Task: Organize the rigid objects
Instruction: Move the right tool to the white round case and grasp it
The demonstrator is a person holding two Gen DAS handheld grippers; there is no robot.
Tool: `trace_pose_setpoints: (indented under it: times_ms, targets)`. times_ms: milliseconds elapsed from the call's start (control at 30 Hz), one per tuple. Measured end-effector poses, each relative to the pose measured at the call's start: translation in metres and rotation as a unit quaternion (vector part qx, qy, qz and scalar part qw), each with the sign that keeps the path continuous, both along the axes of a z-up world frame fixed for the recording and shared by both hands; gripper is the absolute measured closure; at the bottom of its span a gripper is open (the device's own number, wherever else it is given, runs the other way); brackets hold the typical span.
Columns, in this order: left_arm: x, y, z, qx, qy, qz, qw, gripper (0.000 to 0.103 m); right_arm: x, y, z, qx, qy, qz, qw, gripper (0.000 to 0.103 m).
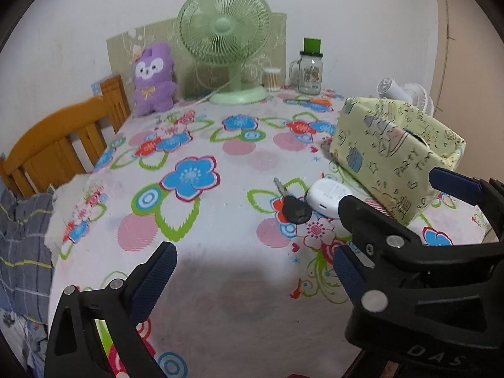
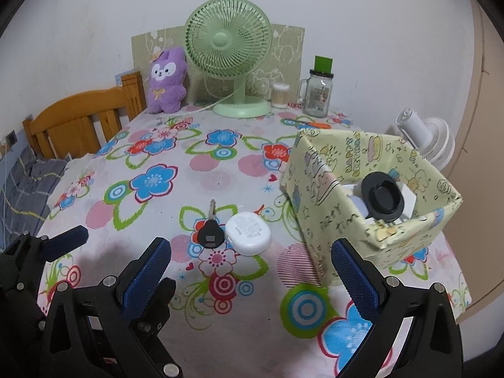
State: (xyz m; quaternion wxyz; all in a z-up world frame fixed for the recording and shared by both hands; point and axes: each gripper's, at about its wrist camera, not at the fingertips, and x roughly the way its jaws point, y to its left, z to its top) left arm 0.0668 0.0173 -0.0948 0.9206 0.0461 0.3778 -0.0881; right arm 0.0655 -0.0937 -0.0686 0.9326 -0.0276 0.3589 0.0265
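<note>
A black-headed key and a white oval case lie side by side on the flowered tablecloth, just left of a yellow paper-wrapped box. The box holds a black round lid and white items. My right gripper is open and empty, low above the cloth just short of the key and case. My left gripper is open and empty, nearer the table's front. The key, case and box also show in the left wrist view, partly behind the right gripper.
A green desk fan, a purple plush, a cotton-swab tub and a glass jar mug stand along the back wall. A white fan sits behind the box. A wooden headboard and bedding lie left.
</note>
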Motion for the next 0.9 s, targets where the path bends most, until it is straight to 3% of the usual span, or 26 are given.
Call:
trace_pose_setpoints:
  times_ms: [467, 600, 733, 900]
  targets:
    - [0.019, 0.005, -0.019, -0.019, 0.025, -0.025, 0.9992, 0.007, 0.021, 0.013, -0.020, -0.027, 0.013, -0.012, 0.999, 0.001]
    - [0.027, 0.001, -0.023, -0.023, 0.040, -0.028, 0.9985, 0.008, 0.029, 0.010, -0.026, -0.016, 0.028, -0.022, 0.999, 0.008]
    - [0.035, 0.001, -0.024, -0.037, 0.042, -0.034, 0.9979, 0.015, 0.037, 0.007, -0.032, -0.008, 0.041, -0.034, 0.999, 0.014]
    - [0.041, -0.003, -0.028, -0.039, 0.041, -0.048, 0.9972, 0.015, 0.046, 0.003, -0.039, -0.009, 0.051, -0.047, 0.998, 0.017]
